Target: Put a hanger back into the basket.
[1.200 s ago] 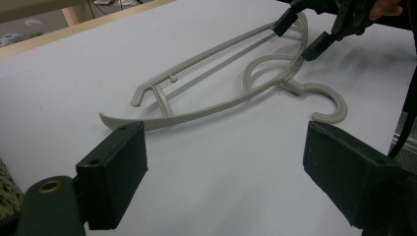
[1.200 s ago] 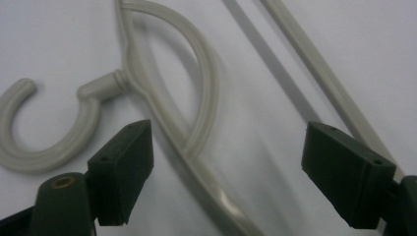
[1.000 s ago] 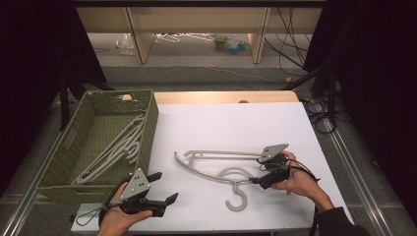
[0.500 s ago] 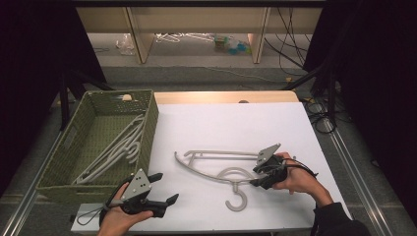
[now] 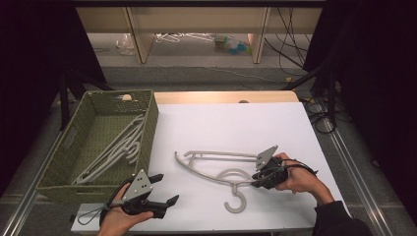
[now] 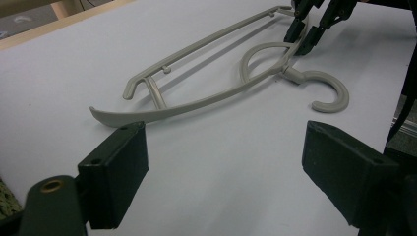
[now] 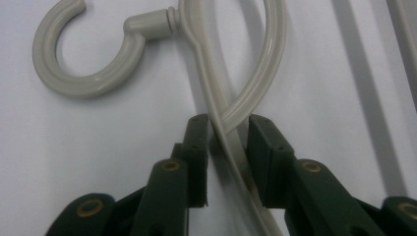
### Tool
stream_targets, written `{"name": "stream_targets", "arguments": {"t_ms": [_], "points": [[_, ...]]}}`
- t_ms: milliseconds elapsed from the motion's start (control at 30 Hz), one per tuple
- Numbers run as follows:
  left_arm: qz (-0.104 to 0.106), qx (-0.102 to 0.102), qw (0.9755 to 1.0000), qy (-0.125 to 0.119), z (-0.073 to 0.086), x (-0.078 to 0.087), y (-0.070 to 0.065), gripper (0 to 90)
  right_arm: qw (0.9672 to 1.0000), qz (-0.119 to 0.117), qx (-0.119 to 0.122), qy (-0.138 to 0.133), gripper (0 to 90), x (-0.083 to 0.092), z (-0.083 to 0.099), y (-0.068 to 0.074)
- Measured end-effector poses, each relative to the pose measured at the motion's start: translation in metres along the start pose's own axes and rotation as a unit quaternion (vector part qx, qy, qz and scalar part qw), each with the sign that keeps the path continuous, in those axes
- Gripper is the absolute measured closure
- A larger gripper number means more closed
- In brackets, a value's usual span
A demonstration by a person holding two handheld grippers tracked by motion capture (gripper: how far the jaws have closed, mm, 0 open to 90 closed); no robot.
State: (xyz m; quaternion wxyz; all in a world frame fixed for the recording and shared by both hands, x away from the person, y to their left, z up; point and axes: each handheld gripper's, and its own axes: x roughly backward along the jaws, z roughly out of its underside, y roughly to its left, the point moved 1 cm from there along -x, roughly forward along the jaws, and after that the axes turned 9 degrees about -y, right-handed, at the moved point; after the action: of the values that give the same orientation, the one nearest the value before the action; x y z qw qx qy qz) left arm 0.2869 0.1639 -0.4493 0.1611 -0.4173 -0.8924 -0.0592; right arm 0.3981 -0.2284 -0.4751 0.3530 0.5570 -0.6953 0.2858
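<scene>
Hanger (image 5: 216,169) lies flat on the white table (image 5: 221,123), lower centre of the high view, hook toward the bottom edge. Basket (image 5: 101,142) at the left edge already holds several more hangers (image 5: 118,150).

Right gripper (image 5: 259,178) has just been closing, with the hanger's arm between its jaws. In the right gripper view the arm (image 7: 223,132) runs through the gap just below where the neck loop joins; the jaws stand narrow around it, one pad looks in contact, the other shows a thin gap, so I can't call it clamped yet.

Left gripper (image 5: 164,189) hovers at lower left, jaws wide, nothing in them.

Handling, my read:
- Thin moulded plastic, light, fairly stiff, probably some flex along the long arms.
- Smooth rounded section, so likely slippery and prone to pivoting in a 1-point grip.
- Current hold near the neck is sensible: close to balance, thickest part.
- The tip (image 6: 105,114) sits close to the left gripper, so a 2nd grip there would stop swing on the way to the basket.
</scene>
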Motion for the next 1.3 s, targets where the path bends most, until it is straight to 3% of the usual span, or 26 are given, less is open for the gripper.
{"name": "stream_targets", "arguments": {"t_ms": [267,667,867,1000,1167,1200,1233,1300], "points": [[0.004,0.0,1.0,0.0,0.001,-0.001,0.0,17.6,0.9995,-0.011,0.028,0.007,75.1,0.0,-0.002,0.002],[0.004,0.0,1.0,0.008,0.002,-0.002,-0.001,17.8,0.999,-0.018,0.04,0.01,75.6,-0.001,-0.002,0.002],[0.009,-0.005,0.9999,0.008,0.002,-0.004,0.0,18.1,0.9978,-0.021,0.062,0.014,78.0,0.0,-0.004,0.004],[0.002,-0.023,0.9996,0.017,0.001,-0.011,0.0,19.0,0.9948,-0.035,0.095,0.011,80.4,0.001,-0.004,0.007],[0.002,-0.03,0.9994,0.018,-0.001,-0.021,-0.001,19.9,0.9932,-0.051,0.105,0.005,81.7,0.002,-0.006,0.011],[0.003,-0.036,0.9991,0.021,-0.001,-0.026,-0.001,20.2,0.9933,-0.052,0.103,0.006,81.9,0.004,-0.007,0.013],[0.004,-0.046,0.9986,0.026,-0.001,-0.03,-0.002,21.0,0.9916,-0.053,0.118,-0.002,82.0,0.005,-0.008,0.011],[0.004,-0.066,0.9972,0.033,-0.002,-0.039,-0.003,22.5,0.9921,-0.05,0.115,-0.006,82.1,0.009,-0.01,0.013]]}}
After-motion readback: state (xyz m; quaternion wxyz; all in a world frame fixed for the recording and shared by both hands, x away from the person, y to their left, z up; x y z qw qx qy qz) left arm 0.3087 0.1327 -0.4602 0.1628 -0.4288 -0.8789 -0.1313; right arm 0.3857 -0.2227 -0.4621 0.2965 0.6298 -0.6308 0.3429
